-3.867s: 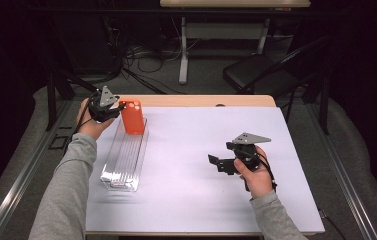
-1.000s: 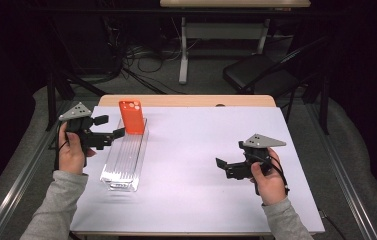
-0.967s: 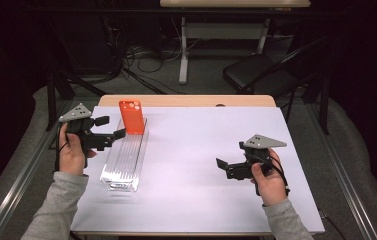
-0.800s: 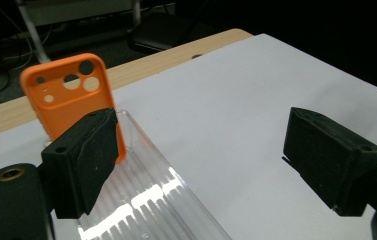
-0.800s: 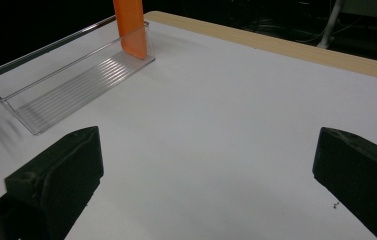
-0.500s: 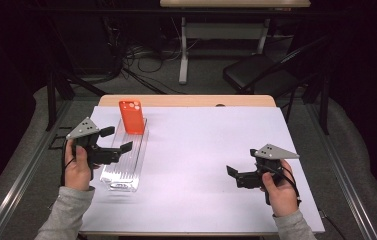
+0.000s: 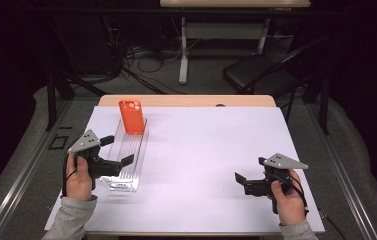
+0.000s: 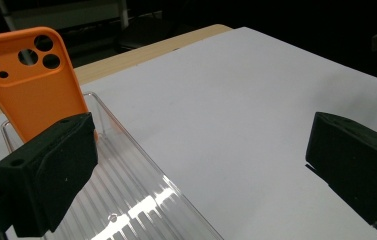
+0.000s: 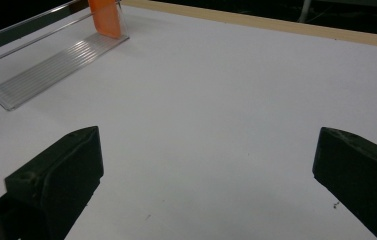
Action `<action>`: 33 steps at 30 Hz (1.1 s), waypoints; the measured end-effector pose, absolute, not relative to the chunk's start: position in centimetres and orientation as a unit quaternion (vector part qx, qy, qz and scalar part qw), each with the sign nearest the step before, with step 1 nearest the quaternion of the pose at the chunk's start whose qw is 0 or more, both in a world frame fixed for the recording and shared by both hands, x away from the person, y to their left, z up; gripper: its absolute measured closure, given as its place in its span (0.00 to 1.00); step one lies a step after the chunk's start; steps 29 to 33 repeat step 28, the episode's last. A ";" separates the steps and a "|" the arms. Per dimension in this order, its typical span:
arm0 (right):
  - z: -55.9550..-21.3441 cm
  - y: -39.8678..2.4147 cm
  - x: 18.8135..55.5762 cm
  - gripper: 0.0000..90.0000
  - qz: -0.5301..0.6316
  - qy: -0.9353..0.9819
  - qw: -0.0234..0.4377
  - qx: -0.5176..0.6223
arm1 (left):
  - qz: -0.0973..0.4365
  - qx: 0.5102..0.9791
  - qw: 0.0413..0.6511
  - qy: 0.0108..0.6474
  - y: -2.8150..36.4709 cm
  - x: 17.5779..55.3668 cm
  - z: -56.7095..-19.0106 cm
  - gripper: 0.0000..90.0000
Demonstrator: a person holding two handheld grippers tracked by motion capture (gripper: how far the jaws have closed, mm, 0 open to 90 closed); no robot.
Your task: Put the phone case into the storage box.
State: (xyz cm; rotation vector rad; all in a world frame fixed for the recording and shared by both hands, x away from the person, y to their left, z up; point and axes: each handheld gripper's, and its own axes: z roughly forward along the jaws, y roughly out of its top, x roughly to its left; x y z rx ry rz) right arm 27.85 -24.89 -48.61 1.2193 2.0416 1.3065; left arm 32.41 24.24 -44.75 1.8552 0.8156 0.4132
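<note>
An orange phone case stands upright at the far end of a clear ribbed tray on the left of the white table. My left gripper hovers over the tray's near half, a good way short of the case; its jaws have just been opening and stand open with nothing between them. In the left gripper view the case rises behind the left jaw of the gripper, above the tray. My right gripper is open over bare table at the near right. Its own view shows the tray and case far off.
A white sheet covers the table, with a wooden strip showing along the back edge. Beyond the table stand a black chair, desk legs and cables on the floor.
Both hands have drawn back toward the near edge and sunk lower. The left gripper, at the orange case a few seconds ago, has slid along the tray away from it, its jaws spreading wider.
</note>
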 end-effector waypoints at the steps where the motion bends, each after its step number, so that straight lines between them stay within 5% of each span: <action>1: -48.7 -24.9 27.8 0.00 0.467 0.736 0.213 0.440 | 0.171 0.771 0.510 0.339 24.3 32.4 -44.9 0.01; 33: -49.9 -25.7 27.7 0.00 0.461 0.736 0.221 0.444 | 0.159 0.764 0.511 0.361 25.3 32.5 -46.7 0.01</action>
